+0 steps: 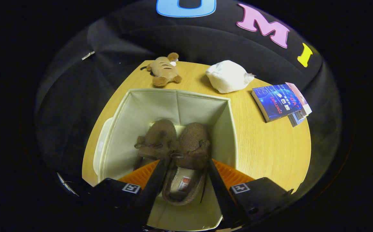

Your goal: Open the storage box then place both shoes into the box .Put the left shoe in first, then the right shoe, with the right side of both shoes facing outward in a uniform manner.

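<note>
- The open storage box [225, 129] stands on the wooden table [270, 145] and holds two brown shoes side by side.
- The left-hand shoe [157, 138] lies touching the right-hand shoe [189, 154]; both run lengthwise, toes toward the far wall.
- The gripper [186, 166] straddles the right-hand shoe (whether its fingers actually press on it, I cannot tell).

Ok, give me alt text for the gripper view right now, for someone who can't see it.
The tool straddles a brown slipper inside the open cream storage box, beside a second slipper. Whether its fingers press on the slipper is unclear. Beyond the box on the wooden table lie a plush toy, a white bundle and books.
</note>
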The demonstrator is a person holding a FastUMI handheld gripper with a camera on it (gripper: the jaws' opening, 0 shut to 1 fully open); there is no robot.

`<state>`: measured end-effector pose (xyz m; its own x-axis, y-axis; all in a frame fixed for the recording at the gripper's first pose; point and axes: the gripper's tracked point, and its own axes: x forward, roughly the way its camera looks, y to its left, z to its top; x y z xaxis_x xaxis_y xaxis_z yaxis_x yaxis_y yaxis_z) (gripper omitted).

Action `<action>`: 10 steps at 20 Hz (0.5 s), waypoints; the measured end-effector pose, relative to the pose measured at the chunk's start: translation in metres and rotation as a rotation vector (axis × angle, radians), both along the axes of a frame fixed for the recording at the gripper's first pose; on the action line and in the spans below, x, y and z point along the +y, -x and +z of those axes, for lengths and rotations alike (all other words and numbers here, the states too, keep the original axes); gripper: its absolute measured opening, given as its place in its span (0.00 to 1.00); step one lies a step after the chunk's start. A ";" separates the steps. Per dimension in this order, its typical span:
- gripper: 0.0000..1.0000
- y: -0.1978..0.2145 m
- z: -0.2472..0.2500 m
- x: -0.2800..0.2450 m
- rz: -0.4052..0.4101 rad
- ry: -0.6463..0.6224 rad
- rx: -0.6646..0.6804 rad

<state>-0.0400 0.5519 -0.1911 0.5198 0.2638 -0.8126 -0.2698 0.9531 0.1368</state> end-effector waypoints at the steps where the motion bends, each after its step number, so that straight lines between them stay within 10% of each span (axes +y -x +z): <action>1: 0.92 0.001 0.000 0.002 0.012 0.003 -0.008; 10: 0.99 0.004 0.030 -0.011 0.079 -0.047 -0.115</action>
<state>-0.0436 0.5410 -0.1611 0.5847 0.3438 -0.7348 -0.3598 0.9217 0.1450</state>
